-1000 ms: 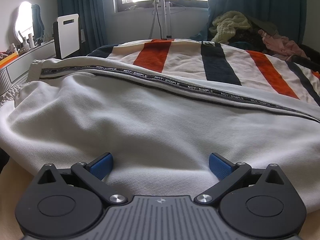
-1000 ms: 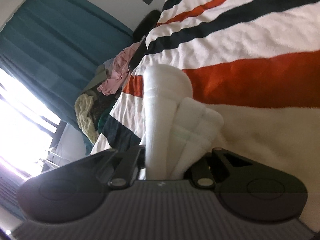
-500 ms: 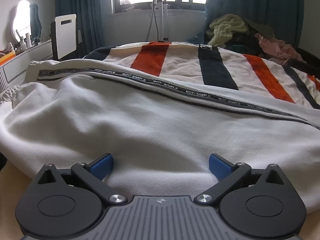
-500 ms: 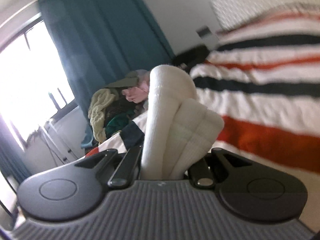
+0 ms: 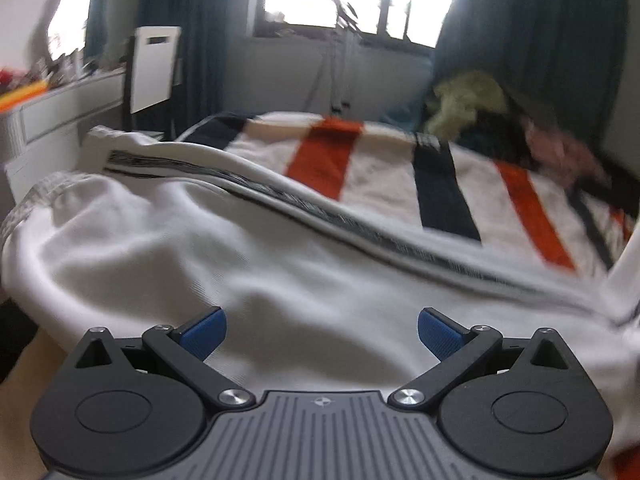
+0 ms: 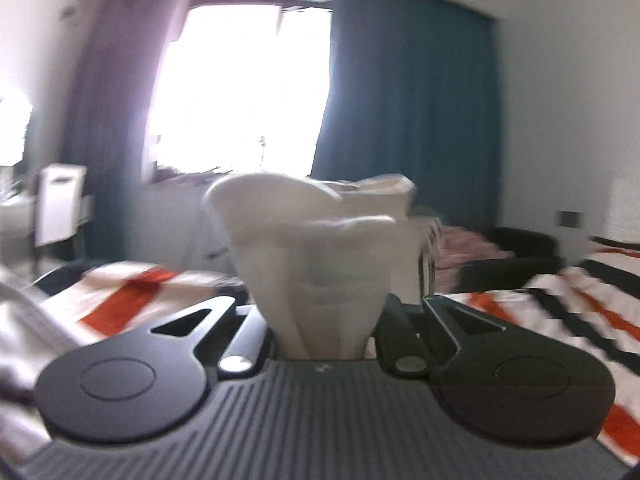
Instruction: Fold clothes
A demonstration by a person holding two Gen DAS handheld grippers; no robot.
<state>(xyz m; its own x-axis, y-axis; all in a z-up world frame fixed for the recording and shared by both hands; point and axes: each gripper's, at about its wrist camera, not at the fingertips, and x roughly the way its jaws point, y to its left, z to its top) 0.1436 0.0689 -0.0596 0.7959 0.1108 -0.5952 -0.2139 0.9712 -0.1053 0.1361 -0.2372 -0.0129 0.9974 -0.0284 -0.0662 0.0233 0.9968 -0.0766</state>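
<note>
Right gripper (image 6: 326,320) pinches a thick bunch of cream cloth (image 6: 316,248), held up off the bed with the folds fanning out above the jaws. Left gripper (image 5: 322,330) is spread wide, its blue pads (image 5: 202,330) low over the white garment (image 5: 240,280), gripping nothing that I can see. That garment lies across the near part of the striped bedspread (image 5: 400,176), a black lettered tape (image 5: 320,216) running from 10 o'clock toward 3 o'clock (both views are smeared, so fine creases are lost on me). Whether the raised bunch belongs to this same garment I cannot tell. To do the fold well, I judge the held end should travel over level and come down square, while the free gripper steadies the flat part. Farther off at 1 o'clock sits a heap of clothes (image 5: 500,120), clear of the work; at 10 o'clock a white chair (image 5: 154,68) and a dresser (image 5: 60,108).
</note>
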